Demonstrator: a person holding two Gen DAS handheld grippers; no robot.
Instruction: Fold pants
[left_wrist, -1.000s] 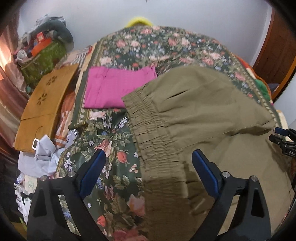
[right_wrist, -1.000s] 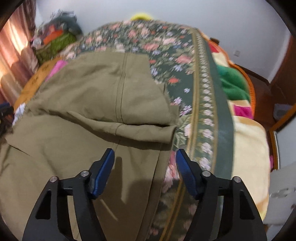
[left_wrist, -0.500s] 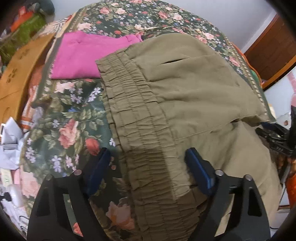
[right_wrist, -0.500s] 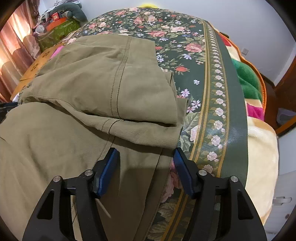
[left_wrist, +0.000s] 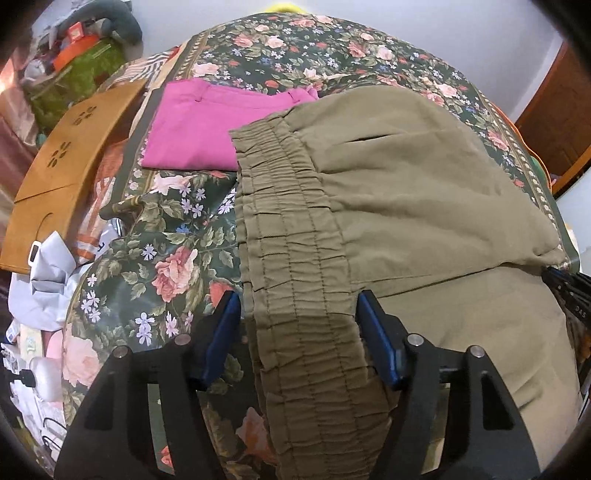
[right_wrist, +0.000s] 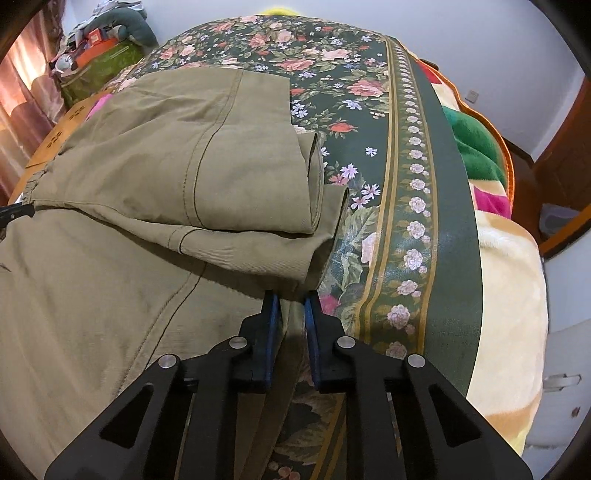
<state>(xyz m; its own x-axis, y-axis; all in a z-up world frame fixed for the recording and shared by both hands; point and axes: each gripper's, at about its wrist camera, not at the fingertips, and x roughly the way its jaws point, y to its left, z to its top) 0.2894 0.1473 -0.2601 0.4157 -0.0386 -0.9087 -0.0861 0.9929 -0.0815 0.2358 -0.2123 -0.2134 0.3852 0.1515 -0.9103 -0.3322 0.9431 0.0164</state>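
Olive green pants (left_wrist: 399, 206) lie partly folded on a floral bedspread (left_wrist: 155, 266), with the legs folded over the upper part. My left gripper (left_wrist: 297, 310) is open, its blue pads straddling the elastic waistband (left_wrist: 291, 258). In the right wrist view the pants (right_wrist: 155, 177) fill the left half. My right gripper (right_wrist: 291, 299) is shut on the pants' edge fabric just below the folded leg hems (right_wrist: 317, 192). The right gripper tip also shows at the left wrist view's right edge (left_wrist: 569, 291).
Folded magenta pants (left_wrist: 214, 125) lie beyond the waistband. A brown board (left_wrist: 66, 173) and cluttered cloths and bags (left_wrist: 48, 280) sit left of the bed. Colourful blankets (right_wrist: 480, 147) and a wooden bed frame (right_wrist: 561, 155) lie to the right.
My right gripper has closed from wide open onto the pants' edge. My left gripper has narrowed around the waistband, and its view has tilted back up the bed.
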